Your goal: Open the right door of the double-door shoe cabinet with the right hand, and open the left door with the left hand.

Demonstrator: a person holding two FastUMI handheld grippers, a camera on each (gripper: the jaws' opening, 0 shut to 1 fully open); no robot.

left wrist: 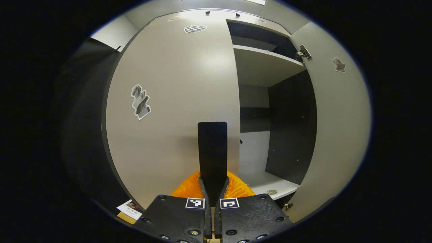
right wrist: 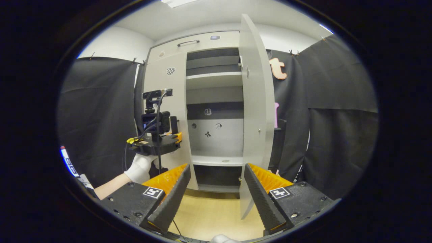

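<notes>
The right door is standing swung wide, so the right gripper is hanging back with jaws spread and empty. The left gripper, jaws pressed together, is sitting at the free edge of the closed left door, placed for pulling it open.

Ahead of your right gripper, whose jaws stand wide apart, the way is open over the pale wooden floor to the cabinet's bared right half. The swung-out grey right door stands edge-on just right of that path, and black curtain walls off the far right. The other gripper and its white-gloved hand block the left. Your left gripper is closed up against the flat grey left door; room opens only to its right, into the shelved interior.
</notes>
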